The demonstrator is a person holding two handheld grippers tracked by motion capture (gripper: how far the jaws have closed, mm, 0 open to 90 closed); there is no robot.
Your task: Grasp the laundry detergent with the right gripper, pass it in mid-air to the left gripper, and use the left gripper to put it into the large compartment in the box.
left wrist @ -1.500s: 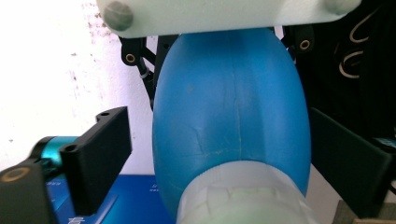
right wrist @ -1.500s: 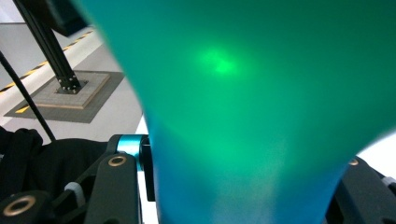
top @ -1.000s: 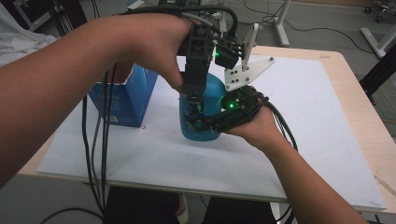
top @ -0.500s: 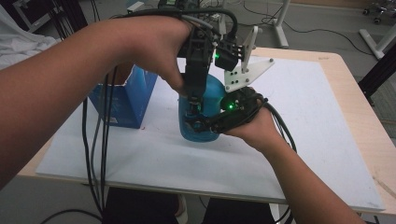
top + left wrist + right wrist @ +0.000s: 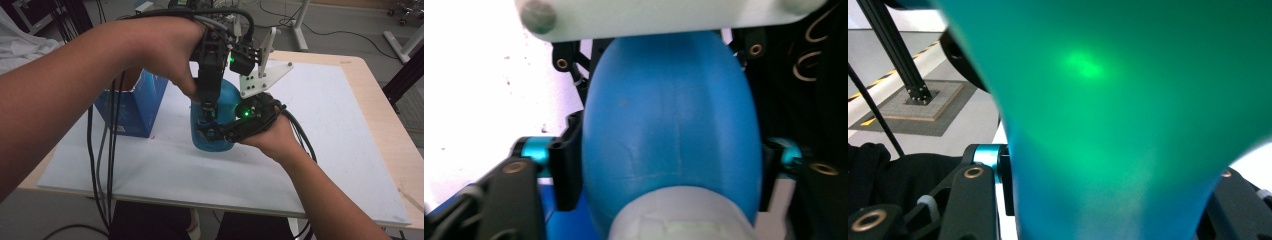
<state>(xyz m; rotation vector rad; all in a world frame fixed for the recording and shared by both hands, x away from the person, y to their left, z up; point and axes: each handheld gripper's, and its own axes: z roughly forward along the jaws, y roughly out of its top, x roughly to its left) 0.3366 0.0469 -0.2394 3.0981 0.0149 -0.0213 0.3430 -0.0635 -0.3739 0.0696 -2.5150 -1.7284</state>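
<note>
A blue bottle (image 5: 226,97) stands on the white board (image 5: 325,130) at mid-table. My left gripper (image 5: 206,107) comes down on it from above. In the left gripper view its pads press both sides of the bottle (image 5: 669,125), just past the pale cap (image 5: 679,222). These jaws have just been closing with the bottle between them. My right gripper (image 5: 212,134) reaches in from the right, shut on the lower body of the bottle (image 5: 1128,125). Its grey plate (image 5: 260,80) sticks up behind. The left hand hides the bottle's top in the high view.
A blue box (image 5: 135,107) stands on the board just left of the bottle, partly behind the left forearm. Cables (image 5: 102,165) hang from the left hand over the table's front edge. The wooden table's edge (image 5: 385,100) frames the board at the right.
</note>
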